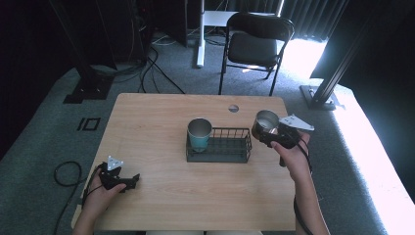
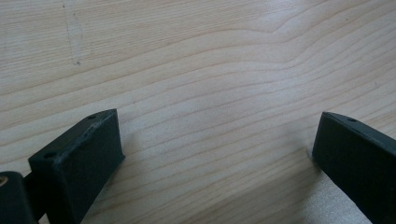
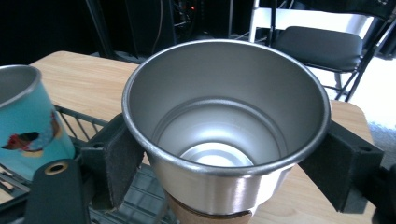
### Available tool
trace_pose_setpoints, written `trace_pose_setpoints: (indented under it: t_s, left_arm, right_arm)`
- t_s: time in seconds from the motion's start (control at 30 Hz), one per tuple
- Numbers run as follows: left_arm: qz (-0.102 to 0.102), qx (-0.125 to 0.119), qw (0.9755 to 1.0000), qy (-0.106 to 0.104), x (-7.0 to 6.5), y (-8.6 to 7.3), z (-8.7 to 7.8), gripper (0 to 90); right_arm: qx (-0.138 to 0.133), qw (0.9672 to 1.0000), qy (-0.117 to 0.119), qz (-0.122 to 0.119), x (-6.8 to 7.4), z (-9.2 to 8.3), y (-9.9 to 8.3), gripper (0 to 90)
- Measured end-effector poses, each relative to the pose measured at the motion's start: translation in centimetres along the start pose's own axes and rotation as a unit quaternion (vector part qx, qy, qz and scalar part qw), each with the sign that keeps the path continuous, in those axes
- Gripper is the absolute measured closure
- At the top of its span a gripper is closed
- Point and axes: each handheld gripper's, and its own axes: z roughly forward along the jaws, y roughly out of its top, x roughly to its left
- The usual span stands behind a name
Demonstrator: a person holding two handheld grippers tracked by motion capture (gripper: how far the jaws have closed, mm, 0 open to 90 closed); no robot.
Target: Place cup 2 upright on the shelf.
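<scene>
My right tongs [image 3: 224,154] are clamped on a steel cup [image 3: 226,126], one jaw pressed to each side of its wall just under the rolled rim, and I hold it upright in the air off the right end of the wire rack [image 1: 219,145], near the right edge of the worktop [image 1: 161,196]. I judge the cup light and stiff: thin metal, empty, with nothing inside but the shine of its bottom. The polished wall looks slippery, so I would trust the grip high up, where the flare and the rim lip give the pads something to catch, more than lower down; a brownish band shows near the base in the right gripper view, and that may offer more friction, though I cannot tell what it is made of. It should not break if it drops, but it could dent or ring and roll. My left tongs [image 2: 215,154] stand wide with nothing between them, low over bare wood at the near left corner of the worktop [image 2: 196,70], well apart from everything else. Counting: two cups, the steel one I carry and a teal printed cup [image 1: 199,134] standing upright in the left end of the rack; one rack; one folding chair [image 1: 254,41] beyond the worktop.
</scene>
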Motion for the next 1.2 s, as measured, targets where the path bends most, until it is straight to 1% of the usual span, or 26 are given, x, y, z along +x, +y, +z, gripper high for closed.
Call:
trace_pose_setpoints:
  t_s: [0.4, 0.7, 1.0, 1.1, 1.2]
  left_arm:
    - [0.0, 0.0, 1.0, 0.0, 0.0, 0.0, 0.0, 2.3]
    - [0.0, 0.0, 1.0, 0.0, 0.0, 0.0, 0.0, 2.3]
    - [0.0, 0.0, 1.0, 0.0, 0.0, 0.0, 0.0, 2.3]
    - [0.0, 0.0, 1.0, 0.0, 0.0, 0.0, 0.0, 2.2]
    - [0.0, 0.001, 1.0, 0.0, 0.0, 0.0, 0.0, 2.2]
  right_arm:
    - [-0.001, 0.9995, 0.027, -0.019, 2.5, 1.1, 1.0, 17.8]
    - [0.008, 0.9984, 0.047, -0.028, 4.1, 2.2, 0.8, 17.9]
    - [0.021, 0.9979, 0.055, -0.027, 4.8, 3.1, 0.1, 17.8]
    - [0.027, 0.9975, 0.059, -0.027, 5.1, 3.6, -0.6, 17.9]
    - [0.029, 0.9974, 0.06, -0.027, 5.2, 3.7, -0.8, 17.8]
